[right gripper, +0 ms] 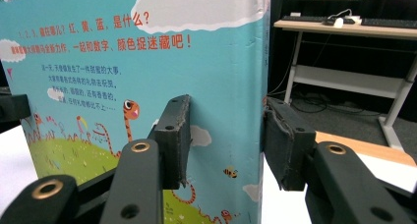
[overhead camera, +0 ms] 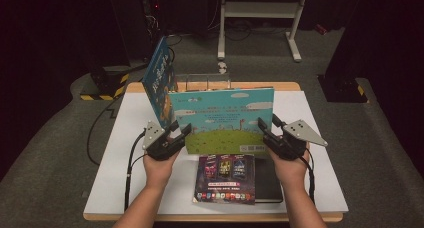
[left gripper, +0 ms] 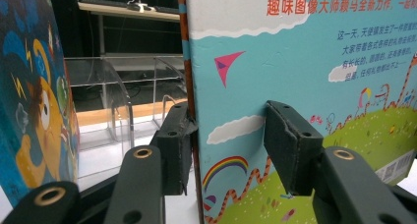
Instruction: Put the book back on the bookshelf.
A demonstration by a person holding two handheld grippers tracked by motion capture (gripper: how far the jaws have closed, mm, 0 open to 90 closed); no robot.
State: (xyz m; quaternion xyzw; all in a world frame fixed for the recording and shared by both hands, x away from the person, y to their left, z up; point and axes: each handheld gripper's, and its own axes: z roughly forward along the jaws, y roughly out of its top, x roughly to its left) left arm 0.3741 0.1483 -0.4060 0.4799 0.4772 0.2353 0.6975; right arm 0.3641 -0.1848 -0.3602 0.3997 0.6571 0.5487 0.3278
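Observation:
A large turquoise picture book [overhead camera: 222,118] stands upright across the middle of the white table top [overhead camera: 125,153]. My left gripper [overhead camera: 181,128] straddles its left spine edge. In the left gripper view, one pad [left gripper: 174,140] lies against the spine and the other pad [left gripper: 290,140] against the front cover [left gripper: 305,62]. My right gripper [overhead camera: 267,123] straddles the book's right edge. In the right gripper view, one pad [right gripper: 172,135] is on the cover [right gripper: 123,62] and the other pad [right gripper: 285,140] is at the edge. Both grippers are shut on the book.
A second blue picture book [overhead camera: 159,80] leans upright at the back left, beside a clear acrylic rack [overhead camera: 205,80]. A dark book with a colourful cover [overhead camera: 226,178] lies flat near the front edge, on a black book [overhead camera: 267,180]. A white desk frame [overhead camera: 260,10] stands beyond the table.

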